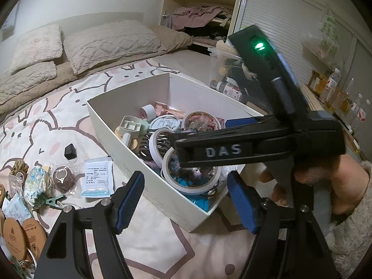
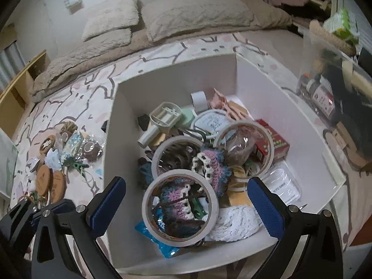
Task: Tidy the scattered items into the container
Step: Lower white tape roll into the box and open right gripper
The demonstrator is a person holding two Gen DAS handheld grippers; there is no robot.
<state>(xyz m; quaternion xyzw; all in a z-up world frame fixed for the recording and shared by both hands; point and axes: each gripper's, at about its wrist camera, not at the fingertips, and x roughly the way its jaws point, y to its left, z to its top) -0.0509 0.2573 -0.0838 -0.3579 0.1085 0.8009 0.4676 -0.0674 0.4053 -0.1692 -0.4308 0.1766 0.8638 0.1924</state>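
Jaws of both grippers gape empty over the white box (image 2: 267, 88) on a cartoon-print bedspread (image 1: 46, 125), pillows (image 1: 109, 44) behind.

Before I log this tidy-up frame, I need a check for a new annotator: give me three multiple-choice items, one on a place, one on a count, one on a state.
1. Where does the small black cap lie?
A. inside the white box
B. on the bedsheet, left of the box
C. on a pillow

2. How many white tape rolls show in the white box from the right wrist view?
A. one
B. three
C. six

3. How does the right gripper stand?
A. open and empty above the box
B. shut on a tape roll
C. shut on a clip

Answers: 1 B, the cap sits on the patterned sheet outside the box wall. 2 B, three rings lie among the contents, the nearest between the fingers' line. 3 A, both blue pads stand wide apart and touch nothing.
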